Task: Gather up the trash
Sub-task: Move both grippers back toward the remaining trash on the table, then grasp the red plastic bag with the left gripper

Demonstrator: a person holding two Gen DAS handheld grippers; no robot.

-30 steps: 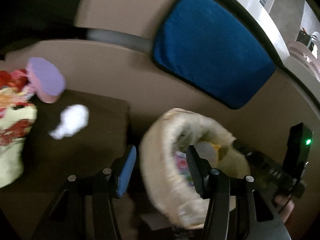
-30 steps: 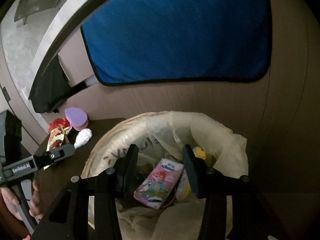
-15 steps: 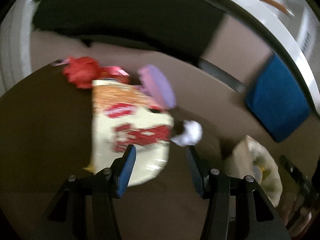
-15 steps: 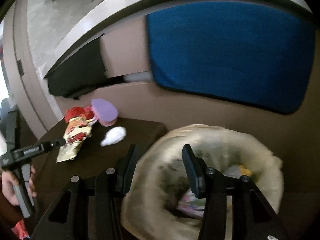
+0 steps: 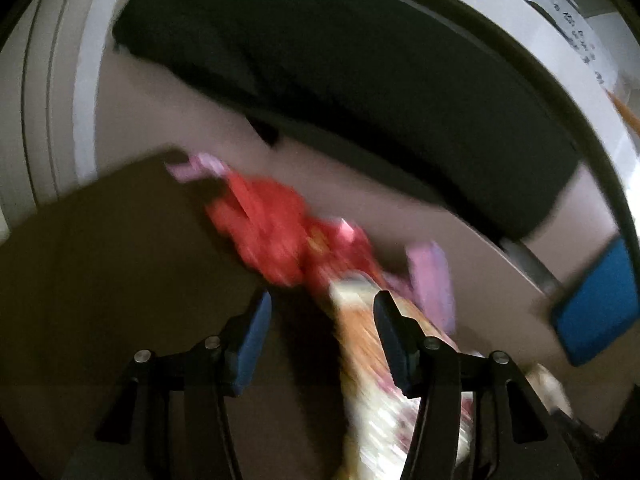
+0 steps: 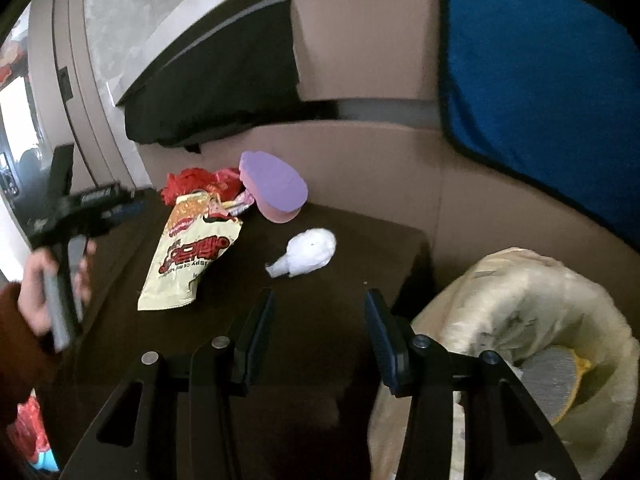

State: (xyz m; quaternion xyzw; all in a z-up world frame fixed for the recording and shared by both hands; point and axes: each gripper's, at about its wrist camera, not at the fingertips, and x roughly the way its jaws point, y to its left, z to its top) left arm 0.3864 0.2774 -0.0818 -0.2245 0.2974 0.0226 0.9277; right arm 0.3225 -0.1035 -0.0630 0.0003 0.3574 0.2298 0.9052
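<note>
Hovering over the dark brown bench (image 6: 352, 344), the right claw (image 6: 318, 328) stands wide with nothing between its fingers (image 6: 256, 332). Just beyond its tips lies a crumpled white tissue (image 6: 306, 254), apart from the other litter. Farther left lies a cream snack packet (image 6: 190, 256) with red lettering, flat on the bench, its far end touching a crumpled red wrapper (image 6: 190, 182) at the far edge. Just right of that wrapper rests a pink container with a purple lid (image 6: 274, 188), tilted; a small pink-striped wrapper (image 6: 240, 206) is tucked between it and the packet. At the near right, beside the bench and lower than its top, stands a trash bin lined with a cream plastic bag (image 6: 532, 308); a yellow item and a grey disc show inside. Behind everything is a beige sofa with a blue cloth (image 6: 536, 80) and a black cloth (image 6: 224, 92) draped on it.

At the left edge of the right wrist view, the left claw (image 6: 132, 204) is seen in the person's left hand (image 6: 52, 284), pointing toward the red wrapper. The left wrist view is heavily blurred: that claw (image 5: 320, 320) is wide and empty, with the snack packet (image 5: 372, 380) running up between its fingers (image 5: 252, 340) and the red wrapper (image 5: 272, 236) just beyond.
</note>
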